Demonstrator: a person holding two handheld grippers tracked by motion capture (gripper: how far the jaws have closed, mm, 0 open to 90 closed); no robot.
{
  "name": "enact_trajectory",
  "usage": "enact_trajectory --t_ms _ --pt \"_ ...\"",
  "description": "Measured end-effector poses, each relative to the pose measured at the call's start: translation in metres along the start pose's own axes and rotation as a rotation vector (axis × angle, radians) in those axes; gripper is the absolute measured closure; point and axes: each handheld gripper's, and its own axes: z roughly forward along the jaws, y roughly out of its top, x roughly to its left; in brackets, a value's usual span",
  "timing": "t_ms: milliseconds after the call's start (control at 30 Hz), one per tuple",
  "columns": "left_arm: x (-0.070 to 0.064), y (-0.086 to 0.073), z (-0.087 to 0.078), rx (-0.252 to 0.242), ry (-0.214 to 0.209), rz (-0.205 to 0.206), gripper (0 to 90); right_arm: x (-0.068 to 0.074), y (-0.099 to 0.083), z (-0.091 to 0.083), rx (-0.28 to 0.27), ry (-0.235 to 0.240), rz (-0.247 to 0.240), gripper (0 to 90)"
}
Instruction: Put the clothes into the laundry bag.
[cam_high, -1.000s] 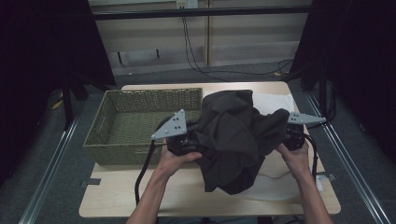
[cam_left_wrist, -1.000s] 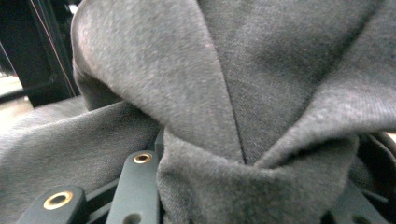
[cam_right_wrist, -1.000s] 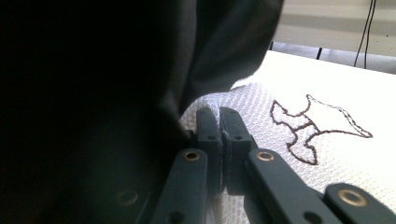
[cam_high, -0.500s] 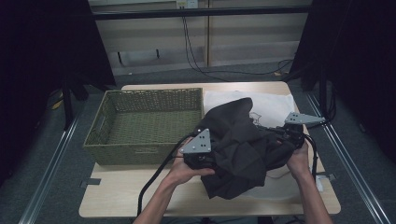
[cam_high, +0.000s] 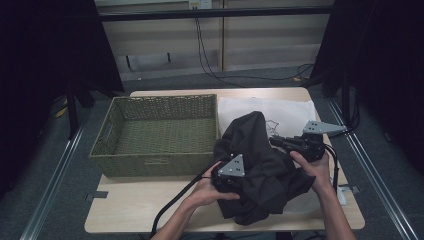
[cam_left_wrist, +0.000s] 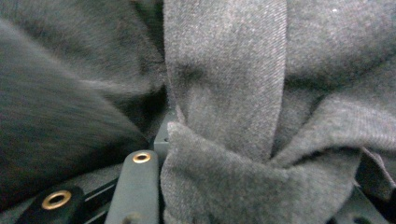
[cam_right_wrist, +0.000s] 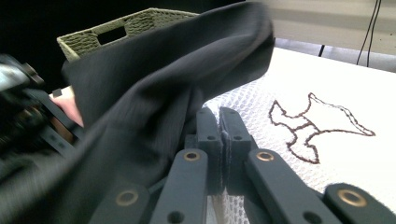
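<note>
green basket (cam_high: 160, 135) holds nothing; left gripper (cam_high: 239, 181) and right gripper (cam_high: 280, 142) clamp dark cloth (cam_high: 260, 165).

A light wooden rectangular table (cam_high: 150, 210) with rounded corners. On its left half, reaching to the far edge, stands a rectangular olive-green woven wicker basket (cam_high: 159, 134). On the far right part lies a flat white mesh cloth bag (cam_high: 290, 112) printed with a dark outline figure. A crumpled dark grey fabric garment (cam_high: 260, 170) rests on the right half, towards the near edge, overlapping the bag.
</note>
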Motion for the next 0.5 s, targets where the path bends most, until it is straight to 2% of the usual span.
enact_trajectory --t_ms 200,267,300,400,500 --pt "0.004 -0.003 0.013 0.027 0.003 -0.029 58.7 0.006 0.005 -0.004 -0.009 0.003 -0.018 88.7" --pt "0.005 -0.003 0.016 0.047 0.023 -0.04 58.7 0.008 0.007 -0.005 -0.014 0.007 -0.02 88.7" --pt "0.005 -0.002 0.017 0.059 0.029 -0.031 58.8 0.01 0.008 -0.006 -0.016 0.001 -0.024 88.7" --pt "0.006 -0.003 0.018 0.062 0.038 -0.059 58.8 0.014 0.012 -0.011 -0.023 0.01 -0.038 88.8" --pt "0.007 -0.002 0.019 0.067 0.04 -0.063 58.7 0.02 0.014 -0.014 -0.015 0.012 -0.042 88.9"
